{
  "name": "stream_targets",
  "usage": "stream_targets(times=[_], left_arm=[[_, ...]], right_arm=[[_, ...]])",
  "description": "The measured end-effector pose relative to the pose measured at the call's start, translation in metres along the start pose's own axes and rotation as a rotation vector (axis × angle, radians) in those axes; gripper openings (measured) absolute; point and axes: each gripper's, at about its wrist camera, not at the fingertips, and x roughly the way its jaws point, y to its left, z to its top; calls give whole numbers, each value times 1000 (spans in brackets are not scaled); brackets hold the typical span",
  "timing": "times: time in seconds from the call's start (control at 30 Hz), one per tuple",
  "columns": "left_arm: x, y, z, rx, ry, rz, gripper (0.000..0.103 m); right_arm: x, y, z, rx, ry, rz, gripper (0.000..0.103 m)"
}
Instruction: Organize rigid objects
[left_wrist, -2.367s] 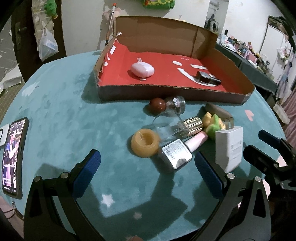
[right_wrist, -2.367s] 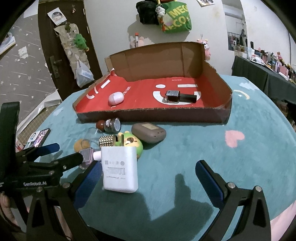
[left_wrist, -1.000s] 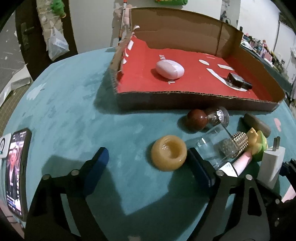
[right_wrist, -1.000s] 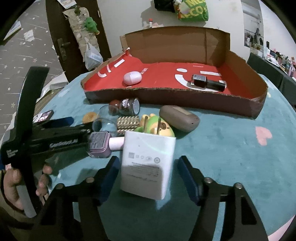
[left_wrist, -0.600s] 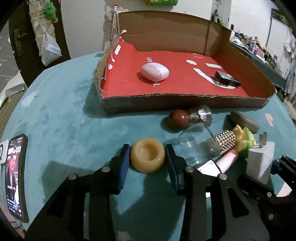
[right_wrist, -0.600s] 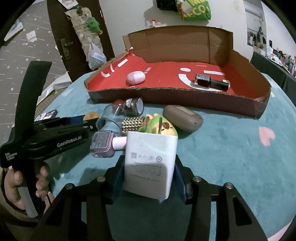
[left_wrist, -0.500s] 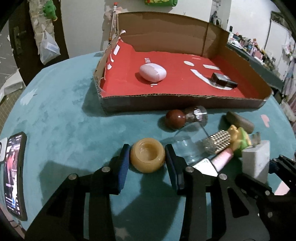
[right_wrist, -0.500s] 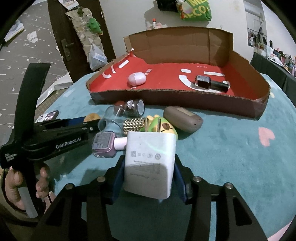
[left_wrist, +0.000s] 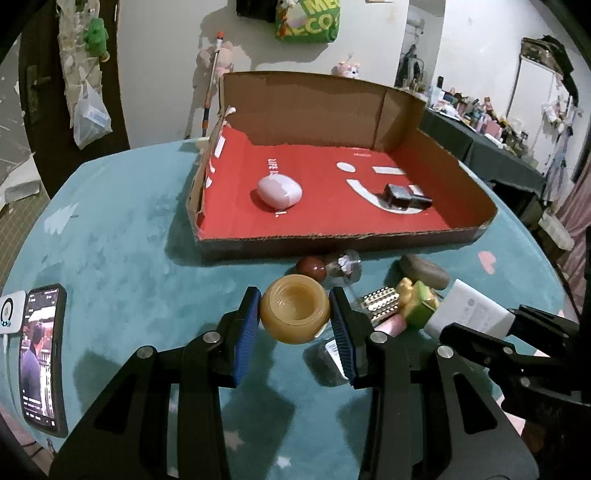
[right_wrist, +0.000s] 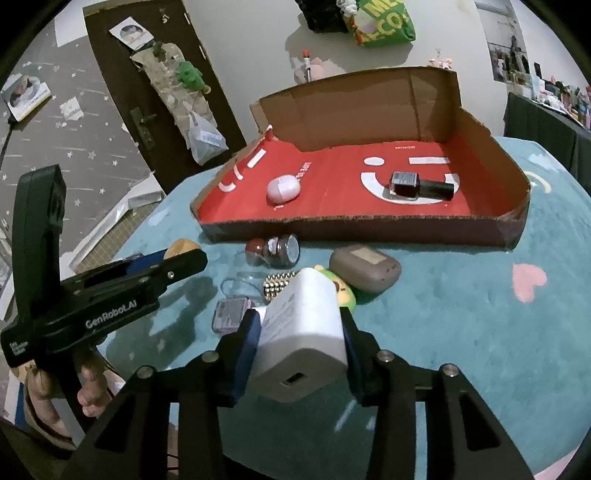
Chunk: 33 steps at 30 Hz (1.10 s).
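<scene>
The amber, open-mouthed jar (left_wrist: 294, 314) sits clamped between the blue pads of the left tool (left_wrist: 294, 325), raised in front of the red-floored cardboard box (left_wrist: 332, 236). The white charger block (right_wrist: 301, 334), USB port facing the camera, is gripped by the right tool (right_wrist: 299, 343), whose jaws have just been closing on it. Only the left wrist view shows a lit phone (left_wrist: 40, 354) on the teal worktop (left_wrist: 129, 229), left of the box; only the right shows a hand (right_wrist: 55, 398) holding the left tool.

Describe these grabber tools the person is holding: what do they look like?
Both are matte black plastic frames with triangular cut-outs and silver bolts. Each finger carries a ribbed blue pad. The left gripper bears white "GenRobot.AI" lettering on its side. No cables or sleeves show.
</scene>
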Motion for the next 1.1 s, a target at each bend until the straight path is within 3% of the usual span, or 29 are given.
stream_targets(times=[1.1], left_arm=[[-6, -5, 9, 17, -24, -20, 36]], right_arm=[[-13, 3, 16, -17, -49, 4, 45]])
